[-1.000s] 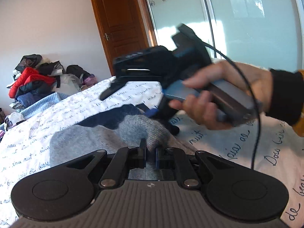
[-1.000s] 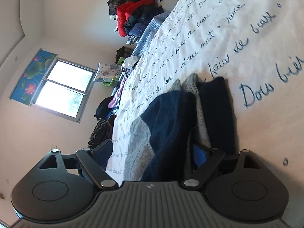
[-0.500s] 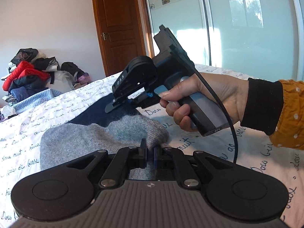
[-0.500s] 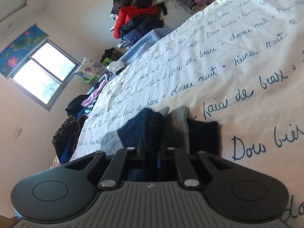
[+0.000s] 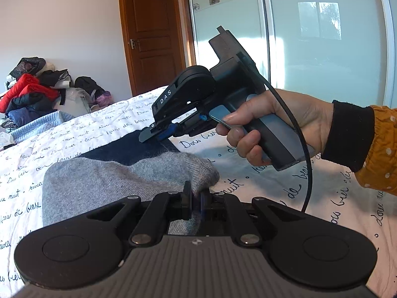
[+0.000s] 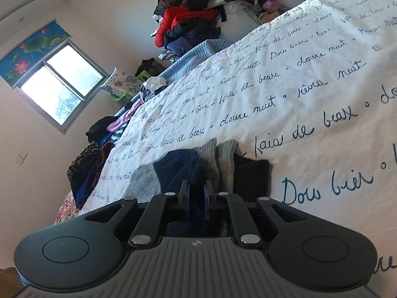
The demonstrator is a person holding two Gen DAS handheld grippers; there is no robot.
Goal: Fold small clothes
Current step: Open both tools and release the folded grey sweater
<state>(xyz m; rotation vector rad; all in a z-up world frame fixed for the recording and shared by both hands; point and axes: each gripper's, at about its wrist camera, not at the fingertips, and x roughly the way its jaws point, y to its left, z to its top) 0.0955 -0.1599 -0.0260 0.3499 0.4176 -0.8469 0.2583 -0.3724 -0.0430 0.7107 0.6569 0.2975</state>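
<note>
Both jaws clamped on the sock (image 5: 119, 181), ready to fold.
Right gripper (image 6: 196, 193), jaws just closed narrow onto navy cuff; left gripper (image 5: 196, 198) pinching grey toe between jaws; rest spread ahead on bed (image 6: 310, 79).

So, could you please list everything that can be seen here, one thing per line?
sock: one, grey and navy, on the bed, both tools grip it
bed cover: one, white with blue script, under the sock
clothes pile: one, red, black and navy, at the far end of the bed
blanket: one, light blue, beside the pile
door: one, brown wood, shut, back wall
wardrobe doors: pale glass with flower marks, right of the door
window: one, bright, blue flower blind above
left tool: black, shut on the grey end
right tool: black, just closed on the navy end
hand: one, holds the right tool
sleeve: mustard, dotted, black cuff
</note>
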